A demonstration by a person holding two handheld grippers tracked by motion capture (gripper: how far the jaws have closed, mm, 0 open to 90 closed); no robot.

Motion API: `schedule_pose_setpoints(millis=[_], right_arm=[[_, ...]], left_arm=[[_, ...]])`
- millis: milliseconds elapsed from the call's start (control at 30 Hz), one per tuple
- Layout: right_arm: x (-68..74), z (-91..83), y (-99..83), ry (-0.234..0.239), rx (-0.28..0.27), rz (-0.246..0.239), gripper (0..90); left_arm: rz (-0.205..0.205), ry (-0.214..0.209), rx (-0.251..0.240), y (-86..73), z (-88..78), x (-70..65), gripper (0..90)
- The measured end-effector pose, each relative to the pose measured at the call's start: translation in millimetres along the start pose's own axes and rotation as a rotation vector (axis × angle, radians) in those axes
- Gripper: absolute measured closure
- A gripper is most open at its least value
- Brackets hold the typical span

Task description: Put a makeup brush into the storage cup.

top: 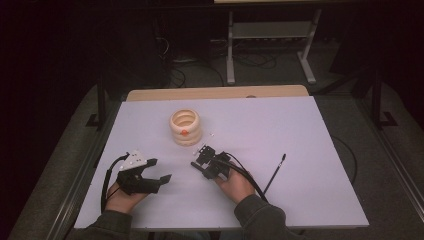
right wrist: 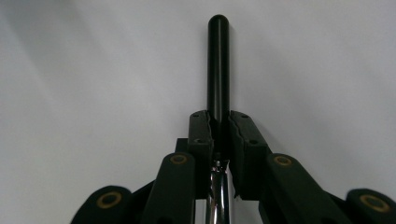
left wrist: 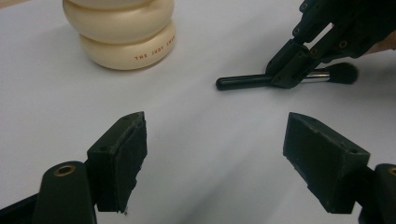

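On white table top [top: 310, 165], near the person's edge: right gripper [right wrist: 219, 128] clamped on a black makeup brush [right wrist: 218, 65]. Jaws closed tight around the handle where it meets the chrome ferrule [right wrist: 217, 186]; pads flush on both sides. Black handle sticks straight out past the jaw tips, ferrule runs back between the jaw arms. From the left gripper view, same brush [left wrist: 243, 81] lying low across the table, right gripper [left wrist: 292, 67] biting it mid-length, dark bristle head [left wrist: 343, 72] on the far side of the grip, handle end pointing toward the cream holder [left wrist: 121, 35].

Left gripper [left wrist: 215, 158] spread wide, nothing between the pads, just bare table. Brush well ahead of its jaws, apart from them.

Cream holder [top: 185, 127] = stacked-ring shape, upright, mid-table, beyond both grippers. Second thin black brush [top: 275, 172] lying loose to the right of the right hand [top: 235, 185]. Left hand [top: 122, 195] low at the left, near the table edge.
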State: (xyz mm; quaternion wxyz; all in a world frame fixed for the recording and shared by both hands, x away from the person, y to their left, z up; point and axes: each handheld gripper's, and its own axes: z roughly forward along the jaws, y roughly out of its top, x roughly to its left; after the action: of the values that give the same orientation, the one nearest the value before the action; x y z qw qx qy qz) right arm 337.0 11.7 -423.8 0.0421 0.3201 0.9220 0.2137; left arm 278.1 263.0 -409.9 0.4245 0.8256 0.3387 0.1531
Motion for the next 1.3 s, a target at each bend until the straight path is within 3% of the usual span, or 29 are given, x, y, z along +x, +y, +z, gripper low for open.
schedule_pose_setpoints(millis=[100,167,200,333,800,1033,1133,1300], right_arm=[[-3.9,-2.8,-1.3,0.037,-0.021,-0.006,78.7],[-3.9,-2.8,-1.3,0.037,-0.021,-0.006,78.7],[-6.8,-10.2,-2.0,0.07,-0.056,-0.021,78.7],[-11.2,-19.9,-5.4,0.102,-0.069,-0.026,78.7],[-26.9,-55.4,-27.7,0.156,-0.129,-0.11,78.7],[-32.0,-69.8,-38.0,0.22,-0.169,-0.166,78.7],[-32.6,-73.1,-41.4,0.276,-0.177,-0.205,78.6],[-28.6,-74.7,-43.9,0.309,-0.176,-0.262,78.6]], left_arm=[[0.002,0.0,-0.001,0.1,-0.1,0.1,21.5],[0.003,-0.002,-0.001,0.3,-0.1,0.3,21.5],[0.008,-0.009,-0.002,1.1,0.0,0.2,21.5],[0.023,-0.021,-0.001,3.2,0.6,-2.5,22.0],[0.096,-0.09,0.008,11.9,4.7,-15.8,25.4],[0.175,-0.175,0.014,29.7,4.7,-26.2,33.0],[0.225,-0.211,0.042,43.0,8.5,-34.0,34.6],[0.318,-0.252,0.105,62.5,17.2,-47.0,36.4]])
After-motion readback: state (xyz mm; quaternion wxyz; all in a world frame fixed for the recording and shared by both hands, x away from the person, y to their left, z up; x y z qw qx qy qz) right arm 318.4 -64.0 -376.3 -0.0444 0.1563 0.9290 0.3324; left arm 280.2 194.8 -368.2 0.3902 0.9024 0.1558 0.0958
